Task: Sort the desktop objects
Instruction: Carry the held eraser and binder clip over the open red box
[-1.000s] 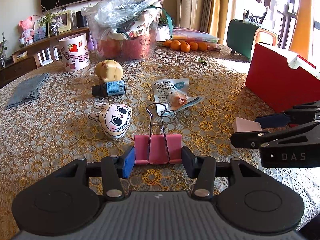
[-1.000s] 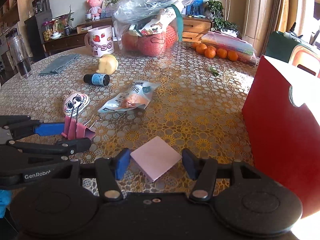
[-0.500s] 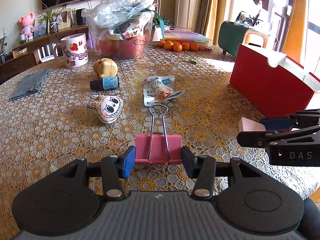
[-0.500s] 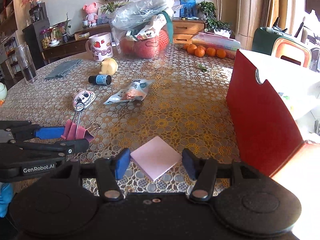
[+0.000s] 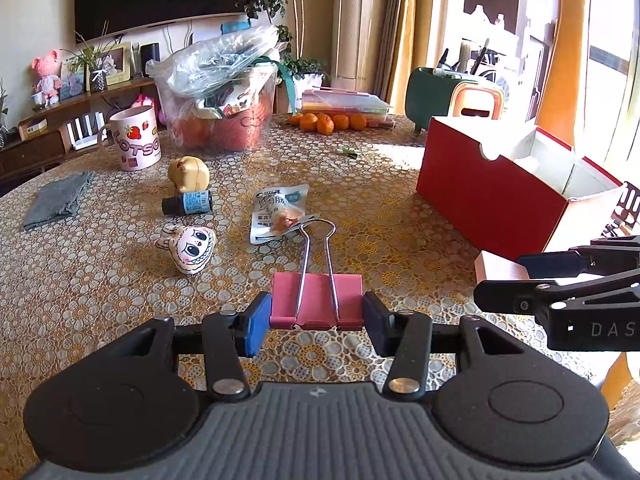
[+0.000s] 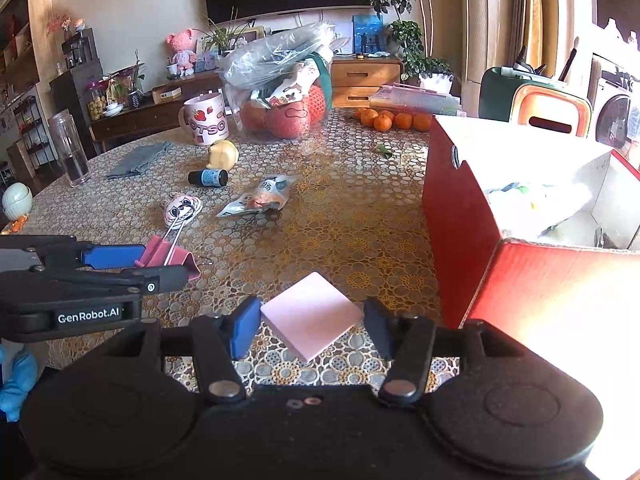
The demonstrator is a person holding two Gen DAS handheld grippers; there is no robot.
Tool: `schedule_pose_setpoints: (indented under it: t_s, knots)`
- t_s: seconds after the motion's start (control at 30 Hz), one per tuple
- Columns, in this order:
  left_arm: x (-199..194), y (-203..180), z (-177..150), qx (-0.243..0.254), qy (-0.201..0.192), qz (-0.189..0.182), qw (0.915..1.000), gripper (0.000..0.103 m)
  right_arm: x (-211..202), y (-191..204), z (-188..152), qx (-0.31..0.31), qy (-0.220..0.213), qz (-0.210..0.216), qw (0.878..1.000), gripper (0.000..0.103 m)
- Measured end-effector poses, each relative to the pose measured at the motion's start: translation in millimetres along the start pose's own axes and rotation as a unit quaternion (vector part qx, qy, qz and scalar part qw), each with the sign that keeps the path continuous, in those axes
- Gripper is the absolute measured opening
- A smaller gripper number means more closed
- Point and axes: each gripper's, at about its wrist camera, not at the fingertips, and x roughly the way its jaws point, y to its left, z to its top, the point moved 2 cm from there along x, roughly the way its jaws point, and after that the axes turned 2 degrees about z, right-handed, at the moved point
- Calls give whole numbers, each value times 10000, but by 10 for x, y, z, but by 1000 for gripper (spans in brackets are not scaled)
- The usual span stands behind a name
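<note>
A pink binder clip (image 5: 317, 300) sits pinched between the pads of the left gripper (image 5: 316, 314), its wire handles pointing forward, lifted clear of the lace-patterned table (image 5: 100, 280). Just to its right, the right gripper (image 6: 312, 322) clamps a pink sticky-note pad (image 6: 311, 315) by two opposite corners, also off the table. The open red box (image 6: 460, 220) stands close on the right. Farther out lie a snack packet (image 5: 280, 212), a small dark bottle (image 5: 188, 203) and a cartoon-face plush (image 5: 190, 246).
</note>
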Motion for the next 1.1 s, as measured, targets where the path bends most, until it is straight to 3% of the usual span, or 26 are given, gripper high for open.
schedule_pose_setpoints:
  t_s: [0.3,1.1]
  knots:
    - [-232,-252,236,126,-283,-181,9994,48,-354,-112,203,4,-301,118,9995,56]
    - [-123,-1158,904,675,-793,-599,9928,48,-855,-1112,528,55,-1008,-700,9924,56]
